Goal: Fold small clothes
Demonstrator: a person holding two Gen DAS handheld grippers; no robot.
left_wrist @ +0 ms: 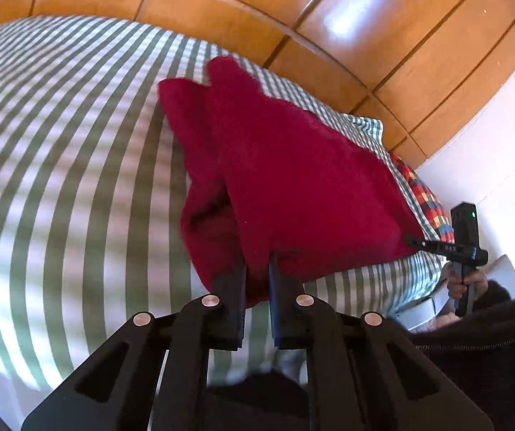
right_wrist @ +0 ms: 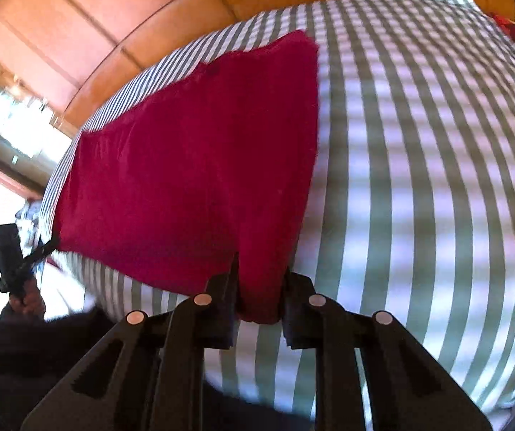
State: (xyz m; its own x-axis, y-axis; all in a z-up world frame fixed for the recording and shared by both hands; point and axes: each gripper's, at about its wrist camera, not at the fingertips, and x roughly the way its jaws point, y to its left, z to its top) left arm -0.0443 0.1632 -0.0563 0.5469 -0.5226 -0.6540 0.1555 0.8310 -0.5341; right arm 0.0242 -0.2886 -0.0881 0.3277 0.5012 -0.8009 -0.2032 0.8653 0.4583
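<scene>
You are pinching 2 corners of the red garment (left_wrist: 293,165), left gripper (left_wrist: 257,269) and right gripper (right_wrist: 259,273), above the striped bedspread (right_wrist: 418,179).

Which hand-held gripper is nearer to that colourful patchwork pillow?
Right. The right hand-held gripper pinches the red cloth beside the patchwork pillow; the left hand-held gripper grips the cloth's other end, farther away.
</scene>
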